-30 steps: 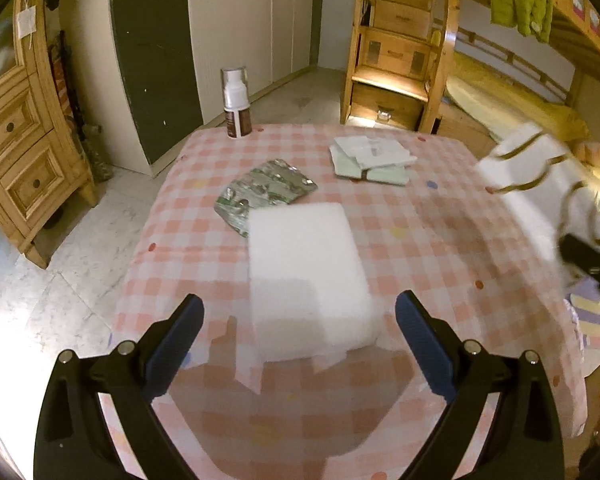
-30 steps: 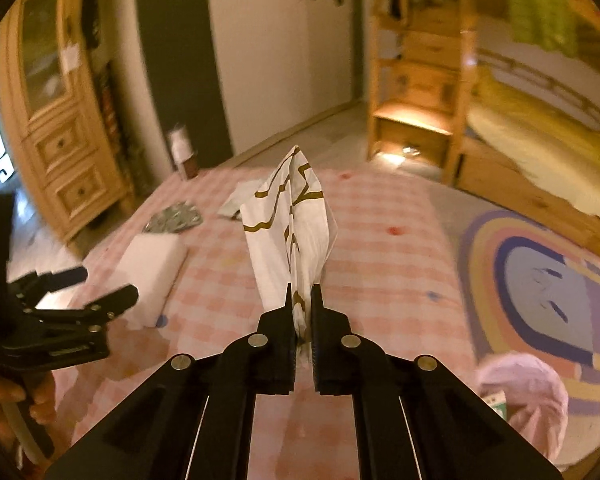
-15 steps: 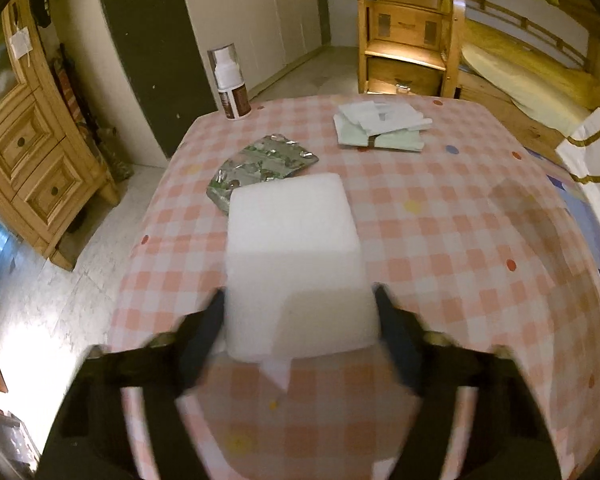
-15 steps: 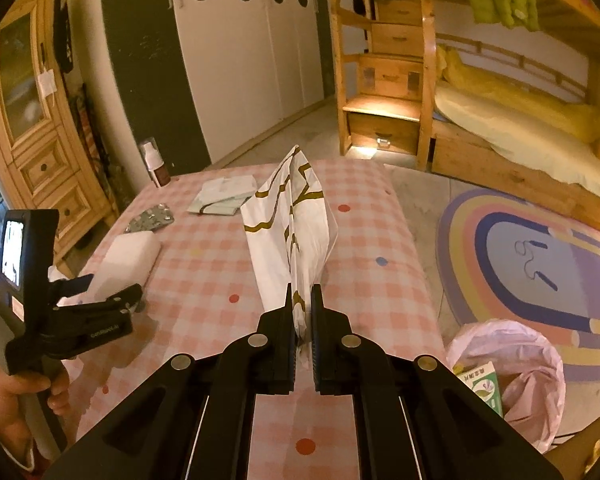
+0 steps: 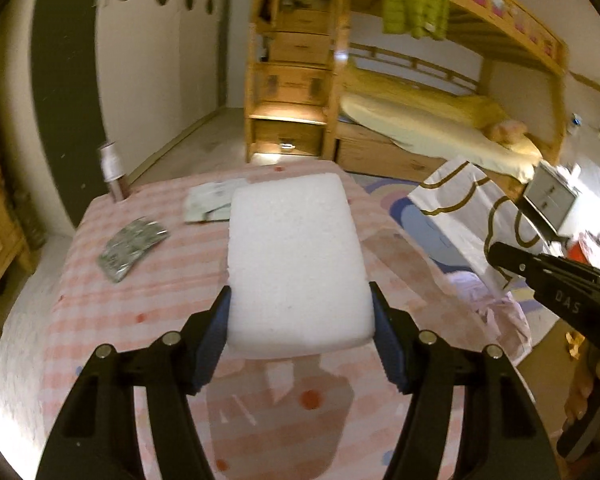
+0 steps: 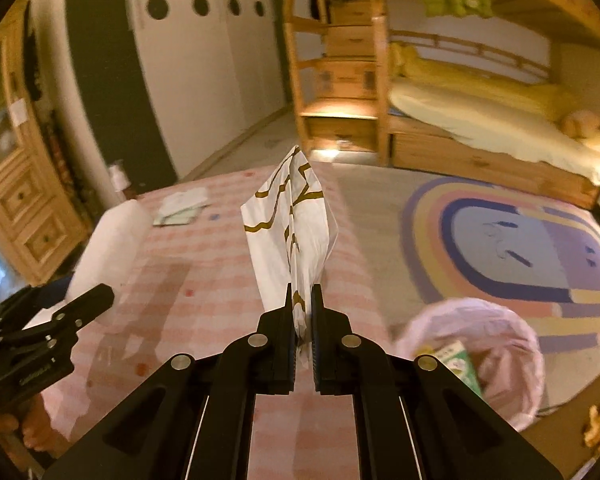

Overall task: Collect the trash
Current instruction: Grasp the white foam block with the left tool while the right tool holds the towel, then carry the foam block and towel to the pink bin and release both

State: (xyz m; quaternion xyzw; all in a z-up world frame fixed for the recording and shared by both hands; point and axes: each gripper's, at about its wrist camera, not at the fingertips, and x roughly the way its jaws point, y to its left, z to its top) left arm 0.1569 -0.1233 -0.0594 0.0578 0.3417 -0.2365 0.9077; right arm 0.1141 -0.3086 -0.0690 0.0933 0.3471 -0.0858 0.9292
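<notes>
My left gripper [image 5: 300,312] is shut on a white foam block [image 5: 296,256] and holds it lifted above the pink checked table [image 5: 148,304]. My right gripper [image 6: 301,300] is shut on a white paper bag with gold lines [image 6: 290,232], held upright over the table's right side. That bag also shows in the left wrist view [image 5: 468,216]. A bin lined with a pink bag [image 6: 476,352] stands on the floor right of the table, with a green carton inside. The foam block also shows in the right wrist view [image 6: 108,248].
On the table lie a silver blister pack [image 5: 130,248], a stack of papers [image 5: 208,202] and a pump bottle [image 5: 114,172] at the far left corner. A wooden cabinet [image 6: 24,200] stands left, a bunk bed [image 6: 480,120] behind, a rainbow rug [image 6: 512,240] right.
My left gripper closed on the foam block and lifted it off the table. My right gripper carried the paper bag rightward, nearer the bin.
</notes>
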